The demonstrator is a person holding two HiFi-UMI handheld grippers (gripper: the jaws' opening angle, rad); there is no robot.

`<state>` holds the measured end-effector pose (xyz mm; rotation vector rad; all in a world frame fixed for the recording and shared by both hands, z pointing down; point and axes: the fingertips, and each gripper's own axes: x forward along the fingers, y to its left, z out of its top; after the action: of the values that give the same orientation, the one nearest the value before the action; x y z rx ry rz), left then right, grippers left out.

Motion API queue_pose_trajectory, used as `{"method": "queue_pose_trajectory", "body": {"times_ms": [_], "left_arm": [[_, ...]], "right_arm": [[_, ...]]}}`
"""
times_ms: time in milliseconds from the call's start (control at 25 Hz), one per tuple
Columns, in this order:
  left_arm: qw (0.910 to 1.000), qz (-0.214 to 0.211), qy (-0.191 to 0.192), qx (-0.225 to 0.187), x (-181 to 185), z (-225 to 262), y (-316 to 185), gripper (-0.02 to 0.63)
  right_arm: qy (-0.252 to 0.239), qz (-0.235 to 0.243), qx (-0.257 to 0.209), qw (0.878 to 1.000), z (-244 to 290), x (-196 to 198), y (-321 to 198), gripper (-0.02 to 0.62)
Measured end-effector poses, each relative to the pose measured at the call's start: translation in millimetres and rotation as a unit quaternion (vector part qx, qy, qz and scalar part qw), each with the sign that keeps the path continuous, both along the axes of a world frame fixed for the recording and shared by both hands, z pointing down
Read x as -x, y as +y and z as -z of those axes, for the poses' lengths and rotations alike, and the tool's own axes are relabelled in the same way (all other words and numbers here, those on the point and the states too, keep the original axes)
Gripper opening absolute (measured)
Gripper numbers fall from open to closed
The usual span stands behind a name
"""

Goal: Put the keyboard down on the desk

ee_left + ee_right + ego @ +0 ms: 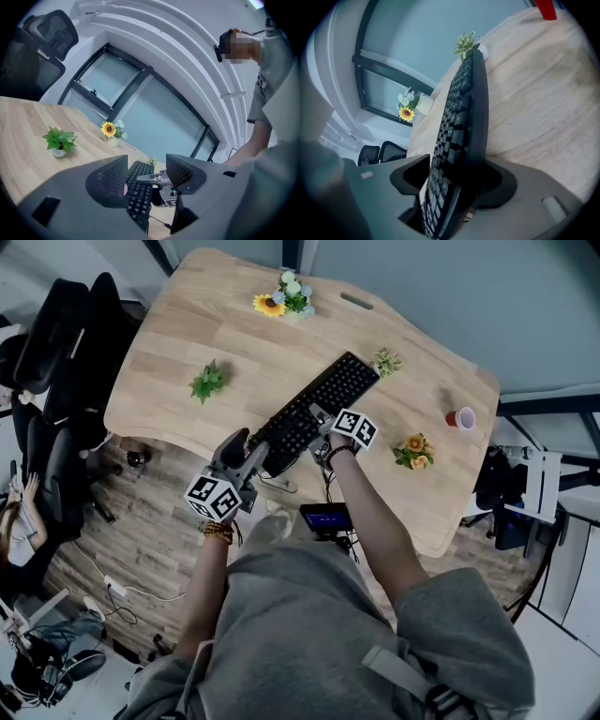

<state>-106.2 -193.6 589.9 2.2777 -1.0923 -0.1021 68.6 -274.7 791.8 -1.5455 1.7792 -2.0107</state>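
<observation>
**First:** Your keyboard (319,409) lies slanted across the desk (187,343). Its near end is by the front edge, close to you. I think it is down, or very nearly.

**Second:** Your right gripper (457,164) has the keyboard's edge between its jaws, but they stand wide. There is a dark gap between one jaw and the keys, so it does not squeeze.

**First:** Your left gripper (146,163) is wide too. The near end of the keyboard shows in its gap, and nothing presses on it.

**Second:** So the job now is to let go nicely. Make sure the whole keyboard rests flat on the wood before you pull away. If the near end hangs over the edge, give it a small push inward.

**First:** Pull each gripper straight back. Then no jaw hooks a key or the thin cable (158,221) at the near end.

**Second:** Watch the little spiky plant (385,360). It sits just beside the far end, so do not push hard that way.

**First:** The red cup (461,417) and the orange flowers (414,451) are off to your right, apart from the keyboard. The green plant (208,381) and the sunflower pot (272,304) are well apart from it.
</observation>
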Motion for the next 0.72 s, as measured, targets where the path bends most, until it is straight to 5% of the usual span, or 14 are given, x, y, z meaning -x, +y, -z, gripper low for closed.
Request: {"method": "queue_pose_trajectory", "body": {"times_ms": [400, 720], "left_arm": [[1.0, 0.006, 0.004, -0.004, 3.8, 2.4, 1.8, 0.259], [0.9999, 0.008, 0.01, -0.007, 6.0, 2.1, 4.9, 0.259]], "right_arm": [[0.049, 0.047, 0.017, 0.998, 3.9, 3.6, 3.5, 0.414], [0.121, 0.049, 0.041, 0.991, 6.4, -21.9, 8.7, 0.446]]}}
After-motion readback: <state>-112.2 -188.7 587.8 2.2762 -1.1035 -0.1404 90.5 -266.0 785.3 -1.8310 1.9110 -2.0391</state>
